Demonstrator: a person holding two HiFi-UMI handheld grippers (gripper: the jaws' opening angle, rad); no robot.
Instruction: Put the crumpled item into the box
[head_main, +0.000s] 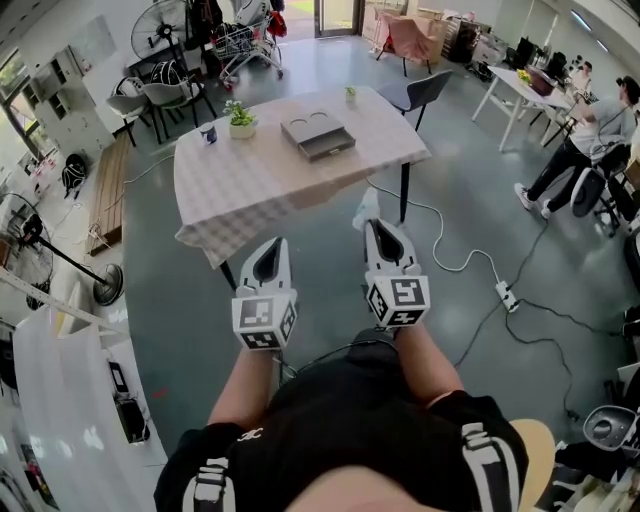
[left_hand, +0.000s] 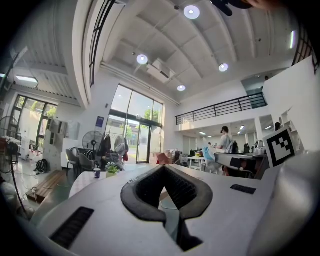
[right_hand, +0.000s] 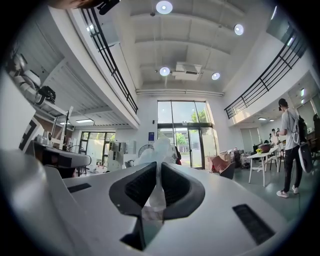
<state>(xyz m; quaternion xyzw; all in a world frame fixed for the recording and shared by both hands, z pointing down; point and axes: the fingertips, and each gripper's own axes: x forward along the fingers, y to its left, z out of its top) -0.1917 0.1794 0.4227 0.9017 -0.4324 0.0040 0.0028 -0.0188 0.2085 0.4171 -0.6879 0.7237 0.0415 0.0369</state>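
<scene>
The right gripper (head_main: 372, 225) pinches the crumpled item (right_hand: 161, 150) in its fingers (right_hand: 137, 187), likely bound for the box (head_main: 318, 135) on the bench (head_main: 250, 180) at 12 o'clock, while the left gripper (head_main: 274, 244) idles, fingers together on nothing.

No legible text, blue wall sign (right_hand: 151, 136) too small to read, black-and-white marker (left_hand: 278, 145) showing only squares

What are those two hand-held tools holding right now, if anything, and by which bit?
The right tool pinches a crumpled white item by one end; the rest sticks out beyond the tips. The left tool holds nothing.
</scene>
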